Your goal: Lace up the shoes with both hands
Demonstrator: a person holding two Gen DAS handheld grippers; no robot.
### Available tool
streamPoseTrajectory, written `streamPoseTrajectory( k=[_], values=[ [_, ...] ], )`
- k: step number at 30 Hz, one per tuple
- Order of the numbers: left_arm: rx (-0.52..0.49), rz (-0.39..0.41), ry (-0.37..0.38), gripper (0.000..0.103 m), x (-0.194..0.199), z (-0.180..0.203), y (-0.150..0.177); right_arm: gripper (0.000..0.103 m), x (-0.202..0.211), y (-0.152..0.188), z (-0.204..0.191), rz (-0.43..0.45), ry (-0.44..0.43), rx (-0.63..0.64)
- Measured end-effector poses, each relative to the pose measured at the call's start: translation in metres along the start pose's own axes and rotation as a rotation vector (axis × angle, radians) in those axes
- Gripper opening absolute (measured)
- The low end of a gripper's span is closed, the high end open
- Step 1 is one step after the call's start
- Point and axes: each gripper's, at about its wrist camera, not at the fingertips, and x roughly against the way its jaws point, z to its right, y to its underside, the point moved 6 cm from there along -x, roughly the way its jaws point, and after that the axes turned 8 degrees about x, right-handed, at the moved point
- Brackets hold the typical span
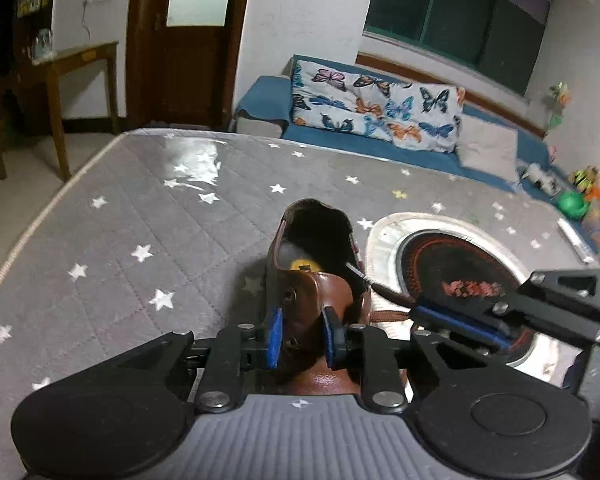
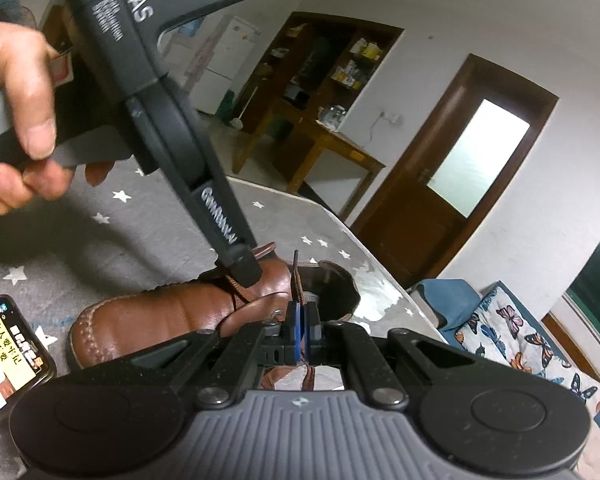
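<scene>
My left gripper point(image 1: 300, 336) has its blue pads pressed on either side of the brown leather tongue and eyelet flap of the shoe point(image 2: 172, 316), so I read it as clamped on the shoe's upper. The shoe is a glossy brown leather one with a stitched, rounded toe and a dark, open collar; it sits on a grey quilted mat point(image 1: 112, 216) dotted with white stars, toe pointing toward me in the left view. My right gripper point(image 2: 305, 322) is fully closed, its blue pads pinching the flat woven brown lace point(image 2: 299, 280), which stands up above the pads and ends in a dark tip. In the left wrist view that lace runs taut from the shoe's side to the right gripper's tip. A round white-rimmed hot plate point(image 1: 456, 264) with a dark centre lies just beside the shoe. A lit phone point(image 2: 8, 356) rests near the toe. The mat's piped edge curves away on the left, with plenty of bare quilted surface between it and the shoe.
</scene>
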Motion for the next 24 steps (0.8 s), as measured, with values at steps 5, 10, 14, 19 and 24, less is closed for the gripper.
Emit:
streamPoseTrajectory(
  k=[5,10,14,19,24],
  values=[
    [0.041,-0.035,0.162,0.023,0.001,-0.021,-0.005,0.001,-0.004,0.001,-0.004,0.007,-0.016,0.025],
    [0.059,-0.087,0.36,0.023,-0.004,-0.046,-0.012,0.001,-0.008,0.0,-0.008,0.01,-0.034,0.082],
    [0.054,-0.115,0.486,0.024,-0.01,-0.059,-0.014,0.001,-0.012,-0.001,-0.011,0.007,-0.055,0.134],
    [0.064,-0.132,0.597,0.024,-0.015,-0.069,-0.015,0.001,-0.018,-0.002,-0.015,-0.007,-0.081,0.208],
    [0.126,-0.134,0.682,0.025,-0.018,-0.084,-0.014,0.001,-0.023,-0.003,-0.017,-0.01,-0.1,0.264]
  ],
)
